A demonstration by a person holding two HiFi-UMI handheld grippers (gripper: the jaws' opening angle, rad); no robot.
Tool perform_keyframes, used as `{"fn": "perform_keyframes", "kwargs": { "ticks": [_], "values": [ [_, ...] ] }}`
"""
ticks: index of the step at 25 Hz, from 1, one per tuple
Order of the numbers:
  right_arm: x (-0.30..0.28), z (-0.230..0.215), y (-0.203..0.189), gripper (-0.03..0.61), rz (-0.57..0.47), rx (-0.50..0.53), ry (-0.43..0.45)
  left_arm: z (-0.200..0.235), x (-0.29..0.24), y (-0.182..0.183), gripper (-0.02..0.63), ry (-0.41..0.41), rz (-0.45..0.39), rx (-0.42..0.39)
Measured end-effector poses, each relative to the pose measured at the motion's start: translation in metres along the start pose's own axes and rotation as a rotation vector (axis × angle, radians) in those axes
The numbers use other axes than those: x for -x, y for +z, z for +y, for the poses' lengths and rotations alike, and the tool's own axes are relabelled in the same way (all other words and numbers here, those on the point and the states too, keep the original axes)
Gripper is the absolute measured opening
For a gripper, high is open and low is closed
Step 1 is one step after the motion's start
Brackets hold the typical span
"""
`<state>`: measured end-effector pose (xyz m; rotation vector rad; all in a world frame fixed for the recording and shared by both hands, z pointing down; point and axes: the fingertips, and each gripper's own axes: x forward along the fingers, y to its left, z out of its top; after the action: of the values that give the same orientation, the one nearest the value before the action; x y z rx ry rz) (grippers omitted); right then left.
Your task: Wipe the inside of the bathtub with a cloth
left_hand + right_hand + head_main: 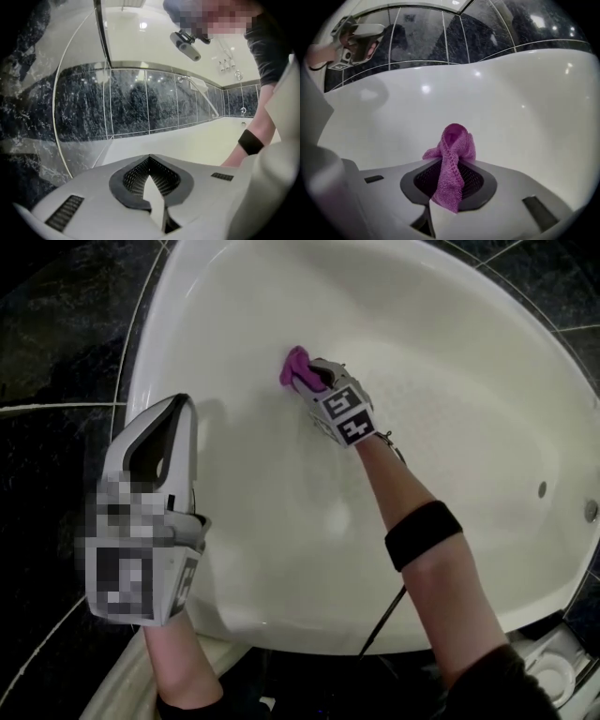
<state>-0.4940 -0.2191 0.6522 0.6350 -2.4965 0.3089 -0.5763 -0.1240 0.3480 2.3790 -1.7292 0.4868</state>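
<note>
The white bathtub (281,549) fills the head view. My right gripper (314,376) is shut on a bunched purple cloth (298,368) and holds it against the tub's inner wall at the upper left. In the right gripper view the cloth (452,154) sticks out from between the jaws of that gripper (451,161), with the white tub wall right behind it. My left gripper (180,404) hovers over the tub's left rim, apart from the cloth. Its jaws meet at the tips with nothing between them, as seen on the left gripper (150,159) in its own view.
Dark marble tiles (56,343) surround the tub. An overflow fitting (542,488) and another metal fitting (591,511) sit on the right wall. A black cable (380,624) hangs below the right forearm. A chrome tap (197,84) stands on the far rim.
</note>
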Motion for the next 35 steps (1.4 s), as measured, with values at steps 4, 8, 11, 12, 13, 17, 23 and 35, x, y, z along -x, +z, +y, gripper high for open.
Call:
{"fn": "perform_keyframes", "kwargs": {
  "ticks": [4, 8, 11, 12, 13, 17, 23, 35],
  "values": [
    [0.019, 0.085, -0.012, 0.106, 0.032, 0.053, 0.205, -0.001, 0.004, 0.005, -0.003, 0.005, -0.008, -0.011],
    [0.042, 0.175, -0.04, 0.106, 0.083, 0.051, 0.388, -0.025, 0.009, 0.02, -0.003, -0.032, 0.016, 0.012],
    [0.042, 0.222, -0.064, 0.106, 0.123, 0.074, 0.508, -0.023, 0.014, 0.021, -0.003, -0.012, 0.029, 0.004],
    [0.047, 0.232, -0.071, 0.105, 0.146, 0.089, 0.54, -0.022, 0.018, 0.024, -0.003, -0.007, 0.03, 0.003],
    [0.058, 0.241, -0.077, 0.106, 0.178, 0.106, 0.571, -0.024, 0.024, 0.03, -0.003, -0.008, 0.032, 0.004],
    [0.129, 0.283, -0.112, 0.104, 0.344, 0.175, 0.734, -0.042, 0.056, 0.059, -0.003, -0.012, 0.043, 0.024],
    [0.102, 0.291, -0.165, 0.101, 0.436, 0.239, 0.861, -0.019, 0.023, 0.024, -0.003, 0.002, 0.036, -0.007],
    [0.099, -0.068, -0.06, 0.11, 0.064, -0.174, -0.195, -0.055, 0.016, 0.038, -0.003, -0.037, 0.027, -0.031]
  ]
}}
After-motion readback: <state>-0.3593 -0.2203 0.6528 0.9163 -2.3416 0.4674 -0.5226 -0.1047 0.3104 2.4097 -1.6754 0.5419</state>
